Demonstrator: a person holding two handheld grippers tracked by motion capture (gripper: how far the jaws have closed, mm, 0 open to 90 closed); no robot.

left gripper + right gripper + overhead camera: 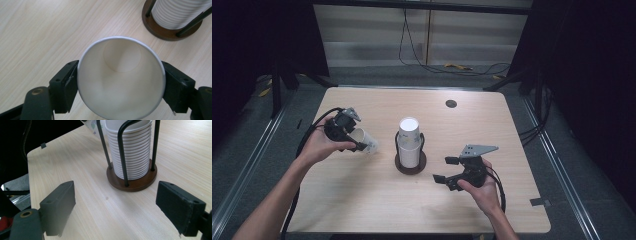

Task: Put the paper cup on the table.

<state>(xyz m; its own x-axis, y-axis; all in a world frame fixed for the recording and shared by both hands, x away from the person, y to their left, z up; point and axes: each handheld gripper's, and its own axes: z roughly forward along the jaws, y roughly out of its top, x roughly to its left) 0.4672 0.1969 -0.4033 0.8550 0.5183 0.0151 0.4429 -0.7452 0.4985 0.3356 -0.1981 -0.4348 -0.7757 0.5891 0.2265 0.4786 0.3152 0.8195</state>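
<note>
Left tongs (360, 144): closed on a single white paper cup (364, 139), one jaw pressed to each side of the wall near the rim. The cup lies tilted on its side above the wooden surface (362, 200), mouth toward the hand, base pointing toward the stack. In the left gripper view the cup (121, 82) shows a rim slightly squeezed out of round between the jaws, which suggests the grip is firm enough; more pressure would likely crease the wall.

Centre: a stack of white paper cups (409, 142) stands inverted in a wire cup holder (410, 165) with a dark round wooden base. The right gripper view shows the stack (132, 152) seated squarely between the black uprights of the holder (130, 183).

Right tongs (443, 170): jaws spread wide, holding nothing, low over the surface just right of the holder and aimed at it.

Assessment: the held cup appears to be separated from the stack and awaiting placement. Recommended practice: keep the squeeze light, turn the cup upright before lowering, and set it down well clear of the holder. The right tongs can steady the base should the holder shift.
</note>
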